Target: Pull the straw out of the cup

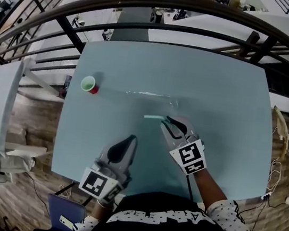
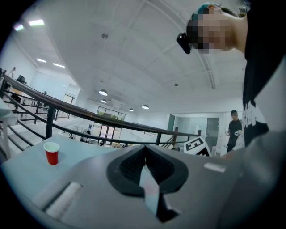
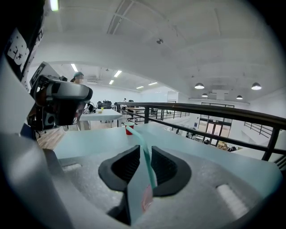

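Closest to the lens, at the bottom edge of the head view: a dark printed top (image 1: 171,226) with speckled sleeves (image 1: 226,216). Just beyond, low over the near edge of the pale blue desk (image 1: 219,80), the left gripper (image 1: 131,139), fingers (image 2: 129,167) pressed together with nothing between them. To its right and slightly farther out, the right gripper (image 1: 171,121), fingers (image 3: 163,167) clenched on a teal straw (image 1: 153,118). In the right gripper view, pinched between the two dark pads and slanting up and away toward a red cup (image 3: 129,129). Fully out of that cup, free end jutting left from the fingertips in the head view; impossible to tell whether touching the desk. Cup upright toward the desk's far left corner, well apart from the straw and from both grippers. Beyond the far edge, a dark curved railing (image 1: 166,5), then an open hall with other desks. At the right of the left gripper view, a person in black (image 2: 233,129), standing in the distance.
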The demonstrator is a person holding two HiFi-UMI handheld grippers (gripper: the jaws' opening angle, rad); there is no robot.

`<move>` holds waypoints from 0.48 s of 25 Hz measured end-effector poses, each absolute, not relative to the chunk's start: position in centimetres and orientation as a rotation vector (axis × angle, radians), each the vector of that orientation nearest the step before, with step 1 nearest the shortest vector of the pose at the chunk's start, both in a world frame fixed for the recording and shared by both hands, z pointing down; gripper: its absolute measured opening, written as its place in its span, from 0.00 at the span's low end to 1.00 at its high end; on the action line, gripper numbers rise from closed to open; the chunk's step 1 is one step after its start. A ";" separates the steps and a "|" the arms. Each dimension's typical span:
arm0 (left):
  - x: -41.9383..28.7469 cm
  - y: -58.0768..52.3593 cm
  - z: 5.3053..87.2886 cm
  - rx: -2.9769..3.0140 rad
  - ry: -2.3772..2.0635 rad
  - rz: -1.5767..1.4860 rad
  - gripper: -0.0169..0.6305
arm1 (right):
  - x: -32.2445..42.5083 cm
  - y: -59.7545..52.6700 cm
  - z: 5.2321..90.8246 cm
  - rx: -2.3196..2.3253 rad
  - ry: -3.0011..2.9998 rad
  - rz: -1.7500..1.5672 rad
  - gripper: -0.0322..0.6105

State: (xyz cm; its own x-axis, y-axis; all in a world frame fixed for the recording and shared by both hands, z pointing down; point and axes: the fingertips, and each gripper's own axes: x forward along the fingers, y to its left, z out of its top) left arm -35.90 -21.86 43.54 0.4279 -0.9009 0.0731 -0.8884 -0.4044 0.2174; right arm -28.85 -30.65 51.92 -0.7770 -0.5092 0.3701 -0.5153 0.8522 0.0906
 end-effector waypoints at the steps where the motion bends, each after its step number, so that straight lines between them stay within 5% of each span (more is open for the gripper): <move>1: -36.1 -21.8 43.5 2.458 -1.573 -0.086 0.01 | -29.0 -30.7 52.0 0.763 -2.641 0.024 0.17; 12: -37.0 -21.9 43.6 2.471 -1.574 -0.063 0.01 | -29.3 -31.1 52.6 0.775 -2.637 0.055 0.17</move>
